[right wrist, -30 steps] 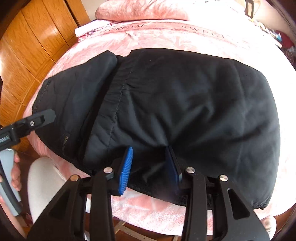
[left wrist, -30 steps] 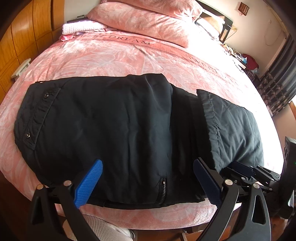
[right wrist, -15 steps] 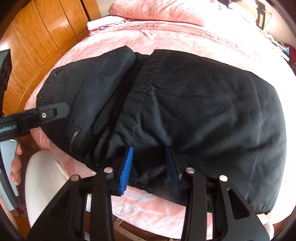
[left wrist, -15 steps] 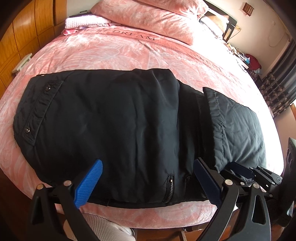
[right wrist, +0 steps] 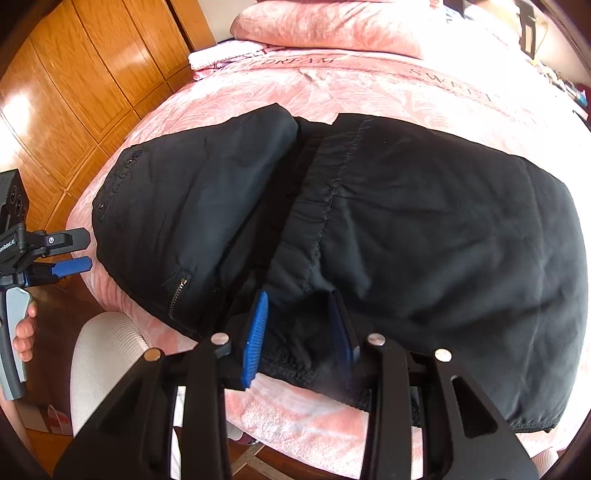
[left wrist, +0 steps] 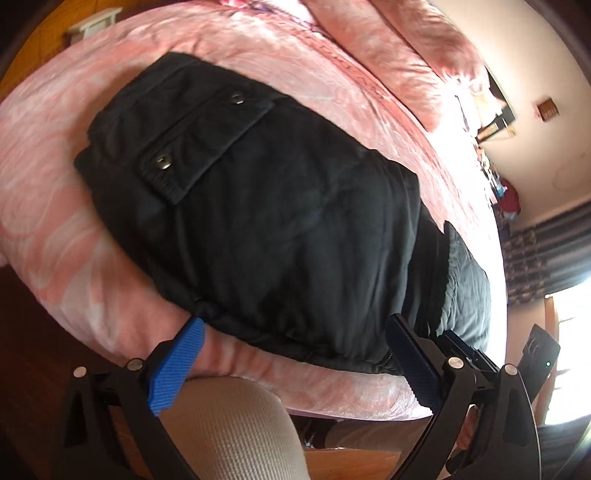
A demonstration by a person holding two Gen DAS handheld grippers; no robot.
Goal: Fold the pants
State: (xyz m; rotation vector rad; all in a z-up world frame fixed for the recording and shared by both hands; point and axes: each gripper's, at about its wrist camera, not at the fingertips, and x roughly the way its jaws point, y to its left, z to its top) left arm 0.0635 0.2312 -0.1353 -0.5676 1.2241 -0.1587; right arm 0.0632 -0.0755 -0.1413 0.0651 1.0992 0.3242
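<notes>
Black padded pants point(right wrist: 424, 221) lie partly folded across the pink bed point(right wrist: 332, 92). The waist end with a snap-button flap point(left wrist: 199, 144) shows in the left wrist view, the pants point(left wrist: 280, 236) filling its middle. My left gripper point(left wrist: 295, 365) is open and empty at the near edge of the waist end; it also shows in the right wrist view point(right wrist: 74, 251) at the far left. My right gripper point(right wrist: 299, 325) is shut on a bunched fold of the pants at the bed's near edge.
Pink pillows point(right wrist: 332, 26) lie at the head of the bed. A wooden wardrobe point(right wrist: 74, 92) stands to the left. A white ribbed stool point(right wrist: 107, 354) sits by the bed's near edge, also in the left wrist view point(left wrist: 236, 432). Dark curtains point(left wrist: 546, 258) hang at the right.
My left gripper has moved left along the bed edge toward the waist end and dropped lower. My right gripper keeps its hold on the fold and has barely moved.
</notes>
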